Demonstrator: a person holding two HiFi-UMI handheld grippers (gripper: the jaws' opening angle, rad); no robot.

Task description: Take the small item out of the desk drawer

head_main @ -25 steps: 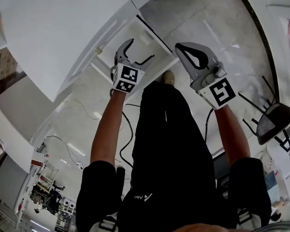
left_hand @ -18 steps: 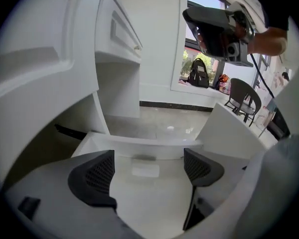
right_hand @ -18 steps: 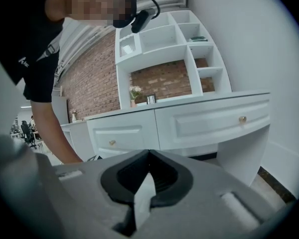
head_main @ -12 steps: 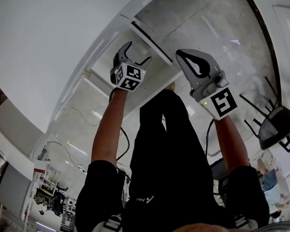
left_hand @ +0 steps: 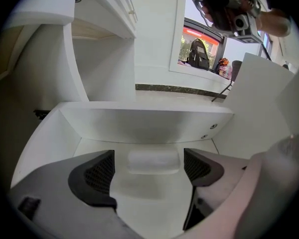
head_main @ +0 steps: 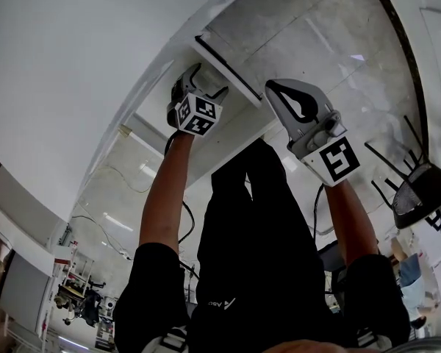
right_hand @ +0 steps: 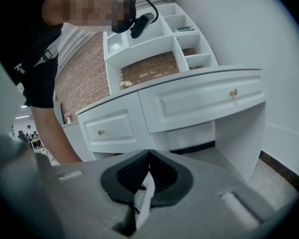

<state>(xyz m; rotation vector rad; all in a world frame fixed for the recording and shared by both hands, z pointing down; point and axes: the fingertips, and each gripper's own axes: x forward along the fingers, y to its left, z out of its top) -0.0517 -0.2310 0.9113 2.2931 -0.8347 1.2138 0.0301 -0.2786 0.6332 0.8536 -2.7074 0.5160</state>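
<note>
The white desk drawer [head_main: 230,70] stands pulled out, and my left gripper [head_main: 206,80] reaches down into it. In the left gripper view its jaws [left_hand: 148,167] are open, and a small pale, rounded item [left_hand: 153,161] lies on the drawer floor just ahead, between the two dark pads [left_hand: 99,172] without touching them. The drawer's back wall [left_hand: 144,121] rises behind it. My right gripper [head_main: 275,88] hangs shut and empty to the right of the drawer, above the floor. In its own view the right gripper [right_hand: 148,156] faces the desk front.
The white desktop [head_main: 73,65] fills the upper left of the head view. A black chair [head_main: 419,190] stands at the right and cables [head_main: 185,219] run on the floor. The right gripper view has closed drawers with gold knobs [right_hand: 233,92] and a shelf unit [right_hand: 159,34].
My left gripper has gone forward and down into the open drawer. The right gripper has barely moved and stays shut.
</note>
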